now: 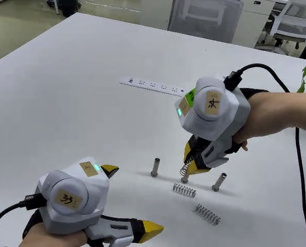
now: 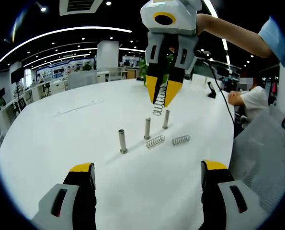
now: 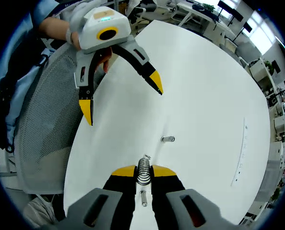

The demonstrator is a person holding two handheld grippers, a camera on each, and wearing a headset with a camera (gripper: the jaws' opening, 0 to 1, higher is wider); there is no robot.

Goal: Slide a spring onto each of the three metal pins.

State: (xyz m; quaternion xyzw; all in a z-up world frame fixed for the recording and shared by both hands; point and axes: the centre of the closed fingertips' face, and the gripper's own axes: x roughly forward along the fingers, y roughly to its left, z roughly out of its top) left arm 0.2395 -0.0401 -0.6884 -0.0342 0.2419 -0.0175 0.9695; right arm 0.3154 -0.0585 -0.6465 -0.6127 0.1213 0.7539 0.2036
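While three upright steel pins (image 1: 155,167) stand bare at lower centre, one coiled wire spring (image 1: 186,165) is clamped in right gripper (image 1: 190,167) fingers above the middle pin (image 1: 185,178). Two loose springs (image 1: 184,190) are left on white worktop (image 1: 91,103). Left gripper (image 1: 132,199) fingers are held apart.

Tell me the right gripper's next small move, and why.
Probably lower the right gripper a little so the spring it holds slips over the middle pin. The spring's lower end hangs just above that pin, roughly in line, and no pin carries a spring yet.
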